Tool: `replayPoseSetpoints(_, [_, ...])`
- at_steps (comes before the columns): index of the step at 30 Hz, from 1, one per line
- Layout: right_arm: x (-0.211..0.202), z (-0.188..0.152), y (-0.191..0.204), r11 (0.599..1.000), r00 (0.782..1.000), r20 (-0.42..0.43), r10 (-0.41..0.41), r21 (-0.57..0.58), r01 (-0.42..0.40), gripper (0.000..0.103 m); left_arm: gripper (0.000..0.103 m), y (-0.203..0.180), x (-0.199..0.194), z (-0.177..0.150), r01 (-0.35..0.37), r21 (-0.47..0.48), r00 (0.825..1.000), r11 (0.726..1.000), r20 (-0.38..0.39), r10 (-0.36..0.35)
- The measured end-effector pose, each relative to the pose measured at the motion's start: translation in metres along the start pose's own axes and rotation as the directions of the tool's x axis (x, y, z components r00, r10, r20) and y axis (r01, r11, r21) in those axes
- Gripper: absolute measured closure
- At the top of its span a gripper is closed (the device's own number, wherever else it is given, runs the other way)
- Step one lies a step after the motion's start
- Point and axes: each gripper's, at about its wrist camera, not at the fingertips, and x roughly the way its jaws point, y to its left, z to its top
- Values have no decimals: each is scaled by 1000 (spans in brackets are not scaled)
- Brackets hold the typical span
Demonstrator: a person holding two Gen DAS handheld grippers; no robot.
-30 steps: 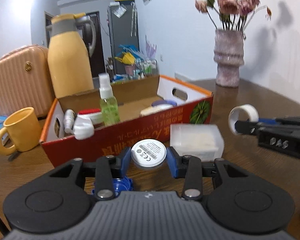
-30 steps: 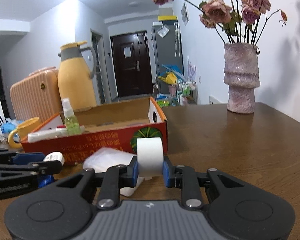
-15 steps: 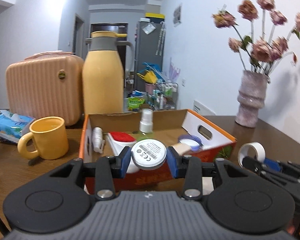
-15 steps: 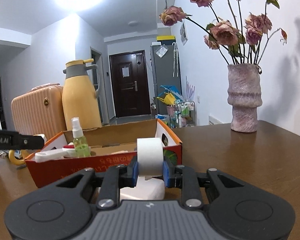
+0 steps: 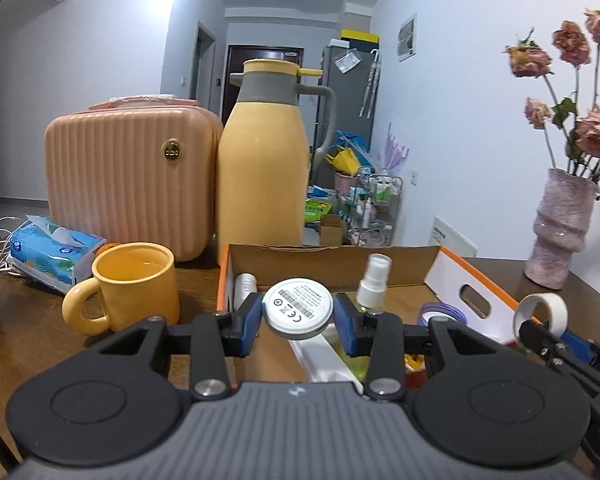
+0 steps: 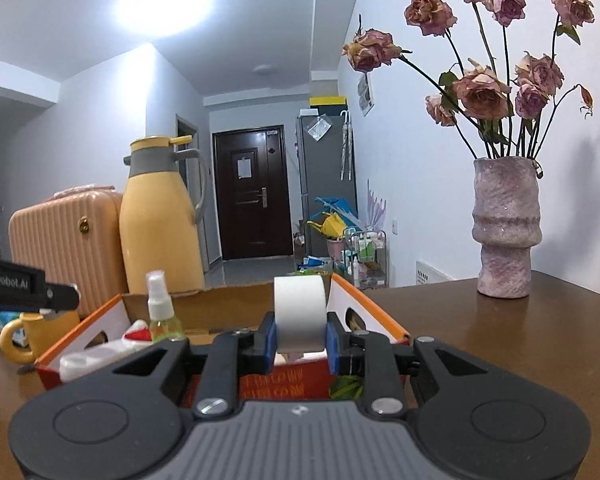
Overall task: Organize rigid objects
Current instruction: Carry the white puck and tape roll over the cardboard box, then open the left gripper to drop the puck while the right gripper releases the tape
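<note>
My left gripper (image 5: 298, 316) is shut on a round white disc with a barcode label (image 5: 298, 307) and holds it above the near left part of the open orange cardboard box (image 5: 480, 292). My right gripper (image 6: 300, 336) is shut on a white tape roll (image 6: 300, 312), held above the box's near right corner (image 6: 384, 320). The tape roll also shows at the right of the left wrist view (image 5: 542, 312). Inside the box stand a green spray bottle (image 5: 372, 284) and white tubes (image 5: 245, 286).
A yellow mug (image 5: 134, 286), a yellow thermos jug (image 5: 264, 160), a pink suitcase (image 5: 128, 172) and a tissue pack (image 5: 56, 252) stand left of and behind the box. A pink vase with dried roses (image 6: 506, 228) stands on the wooden table (image 6: 500, 344) at the right.
Both grippers have risen and moved forward over the box with their objects still held. The clear plastic container seen in front of the box earlier is out of view.
</note>
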Motion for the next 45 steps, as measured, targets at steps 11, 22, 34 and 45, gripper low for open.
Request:
replayPoseSetpoints(11, [39,6,3,1000,1000,-21,-5,18,6,80,63,4,38,10,-27,-7,1000,1000,-9,27])
replayPoseSetpoints(22, [71,10,2,1000,999,-49,-4,26,6,79,63,6,70,19,-41,-14,999,999,-37,41])
replayPoseSetpoints(34, [97,10,3,1000,995,-97,9,3,-9,79,63,2,93,23,-24,7,998,1000,-64,25])
replayPoseSetpoints(45, [94,9,1,1000,994,-106,8,9,-7,19,0,6,89,25,-9,3,999,1000,-34,9])
